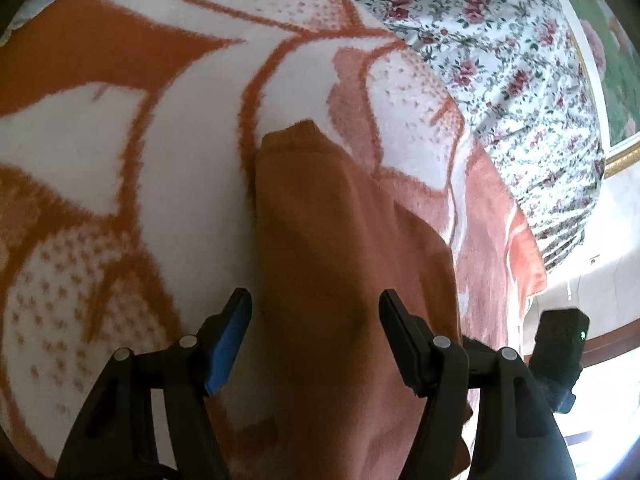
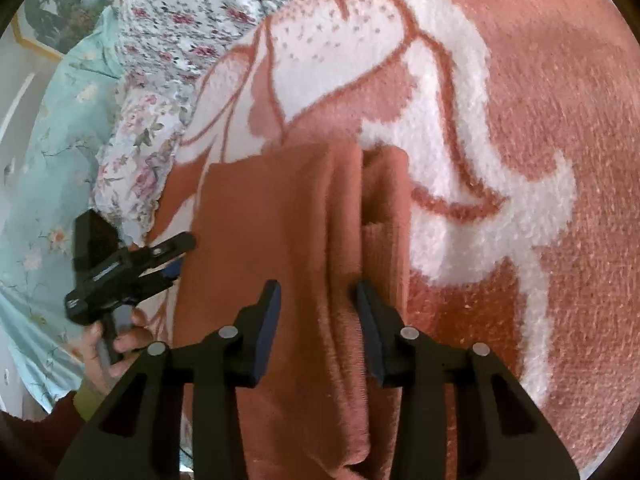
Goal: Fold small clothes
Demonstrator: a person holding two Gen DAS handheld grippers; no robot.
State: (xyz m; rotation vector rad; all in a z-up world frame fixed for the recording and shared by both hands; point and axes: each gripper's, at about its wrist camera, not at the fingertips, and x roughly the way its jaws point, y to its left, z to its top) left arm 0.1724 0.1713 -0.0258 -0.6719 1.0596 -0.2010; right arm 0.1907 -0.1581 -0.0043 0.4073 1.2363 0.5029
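Observation:
A small rust-orange knitted garment (image 1: 336, 256) lies on an orange-and-white blanket (image 1: 192, 168). In the left wrist view my left gripper (image 1: 316, 312) is open, its fingers astride the garment's near part, with cloth between them. In the right wrist view the same garment (image 2: 280, 216) shows folded lengthwise, with a raised fold down its middle. My right gripper (image 2: 318, 304) is open with that fold between its fingers. The left gripper (image 2: 176, 256) also shows at the garment's left edge, held by a hand.
A floral sheet (image 1: 500, 52) lies beyond the blanket. A pale blue floral cover (image 2: 48, 160) lies at the left in the right wrist view. A gold-framed picture (image 1: 616, 80) hangs on the wall. The right gripper's body (image 1: 560, 356) is at the blanket's edge.

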